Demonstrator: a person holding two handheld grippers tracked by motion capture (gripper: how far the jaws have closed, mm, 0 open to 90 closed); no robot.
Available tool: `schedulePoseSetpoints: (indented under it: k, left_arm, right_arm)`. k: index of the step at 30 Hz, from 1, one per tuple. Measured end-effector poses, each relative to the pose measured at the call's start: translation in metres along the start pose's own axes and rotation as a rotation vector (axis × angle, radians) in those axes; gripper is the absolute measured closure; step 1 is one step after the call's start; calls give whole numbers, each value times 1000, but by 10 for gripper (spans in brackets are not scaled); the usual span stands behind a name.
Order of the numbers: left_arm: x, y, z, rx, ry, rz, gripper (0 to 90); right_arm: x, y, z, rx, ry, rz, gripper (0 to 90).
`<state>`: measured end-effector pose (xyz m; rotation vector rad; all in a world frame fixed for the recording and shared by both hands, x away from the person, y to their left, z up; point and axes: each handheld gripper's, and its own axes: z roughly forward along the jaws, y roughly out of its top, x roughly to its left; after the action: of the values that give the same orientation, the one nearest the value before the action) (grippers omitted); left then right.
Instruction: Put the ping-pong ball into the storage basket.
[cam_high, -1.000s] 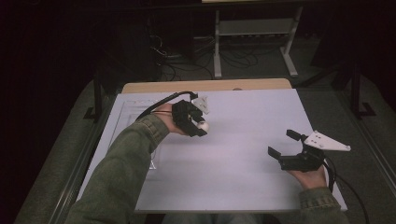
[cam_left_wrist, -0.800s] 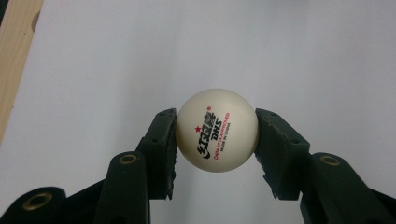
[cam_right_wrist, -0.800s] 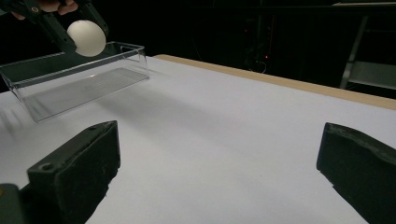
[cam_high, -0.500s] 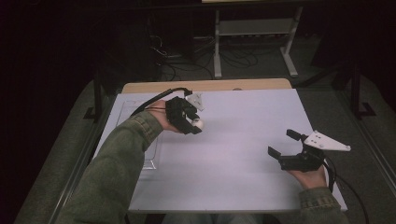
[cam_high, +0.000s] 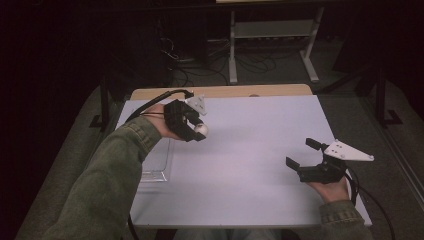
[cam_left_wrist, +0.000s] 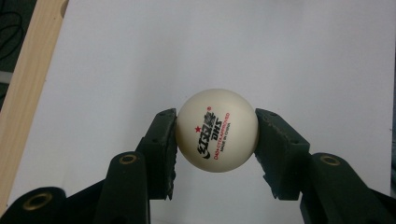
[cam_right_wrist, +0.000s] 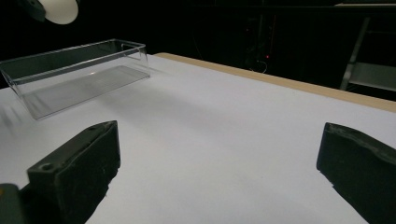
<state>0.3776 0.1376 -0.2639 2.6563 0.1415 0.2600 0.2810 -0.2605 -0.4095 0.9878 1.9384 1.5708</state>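
Observation:
A white ping-pong ball (cam_left_wrist: 216, 130) with black and red print sits clamped between the two black jaws of my left gripper (cam_left_wrist: 216, 140). From the high view, that left gripper (cam_high: 196, 132) hangs above the table's far left with the ball (cam_high: 201, 130) at its tip. Beside it, under the person's forearm, lies a clear plastic tray (cam_high: 159, 164); the same tray (cam_right_wrist: 77, 70) looks empty in the right gripper view, with the ball (cam_right_wrist: 60, 10) high above it. My right gripper (cam_high: 306, 153) rests low at the near right, jaws wide apart with nothing between them.
A white sheet (cam_high: 250, 150) covers the table, with a wooden strip (cam_high: 240, 91) showing along the far edge. Beyond the table stands a metal-framed stand (cam_high: 272, 45) with cables on the dark floor.
My left gripper has risen and drifted left and away with the ball still held. The right gripper has stayed where it was.

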Motion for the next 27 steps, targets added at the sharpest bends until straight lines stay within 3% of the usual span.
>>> schedulePoseSetpoints:
  k: [18,27]
  left_arm:
    - [-2,-22,-37,-7,49,-39,507]
    - [-4,-36,-44,36,48,-38,507]
  right_arm:
    - [2,-1,2,11,5,-1,0]
    - [2,-1,1,17,0,2,0]
